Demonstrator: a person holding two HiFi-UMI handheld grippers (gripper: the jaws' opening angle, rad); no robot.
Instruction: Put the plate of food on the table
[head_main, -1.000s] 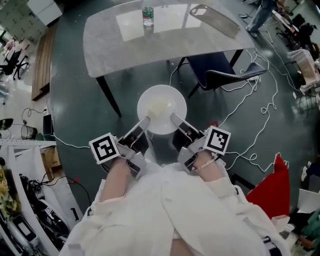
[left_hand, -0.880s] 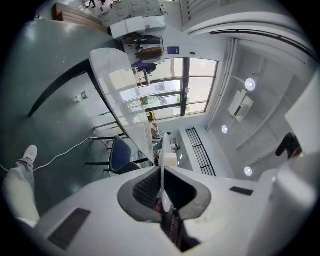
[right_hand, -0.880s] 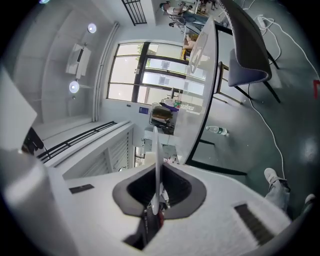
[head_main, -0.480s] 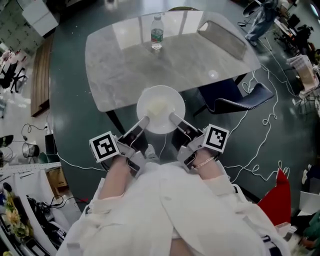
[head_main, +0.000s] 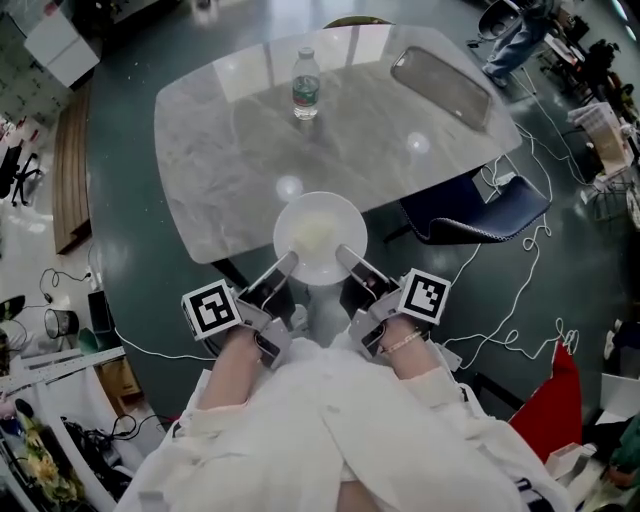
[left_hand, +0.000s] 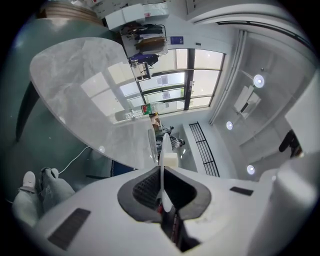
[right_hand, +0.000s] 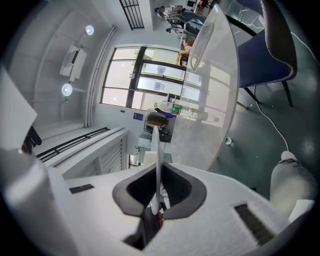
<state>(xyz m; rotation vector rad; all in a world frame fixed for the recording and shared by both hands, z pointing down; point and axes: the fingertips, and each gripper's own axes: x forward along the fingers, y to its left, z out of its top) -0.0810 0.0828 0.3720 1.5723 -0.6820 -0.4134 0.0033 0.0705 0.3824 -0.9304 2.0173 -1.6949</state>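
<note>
A white plate (head_main: 320, 237) with pale food in its middle hangs level over the near edge of the grey marble table (head_main: 240, 150). My left gripper (head_main: 288, 262) is shut on the plate's near-left rim, and my right gripper (head_main: 345, 253) is shut on its near-right rim. In the left gripper view the plate (left_hand: 164, 150) shows edge-on as a thin white blade between the jaws of that gripper (left_hand: 163, 200). The right gripper view shows the plate (right_hand: 156, 150) likewise clamped edge-on in the right gripper (right_hand: 156, 202).
A water bottle (head_main: 305, 85) stands on the far part of the table, with a grey tray (head_main: 442, 87) at the far right. A dark blue chair (head_main: 480, 212) sits by the table's right side. White cables (head_main: 520, 250) trail over the floor.
The table has come closer and lower in the head view. The plate, which hung short of the table, now overlaps its near edge. Both grips are unchanged.
</note>
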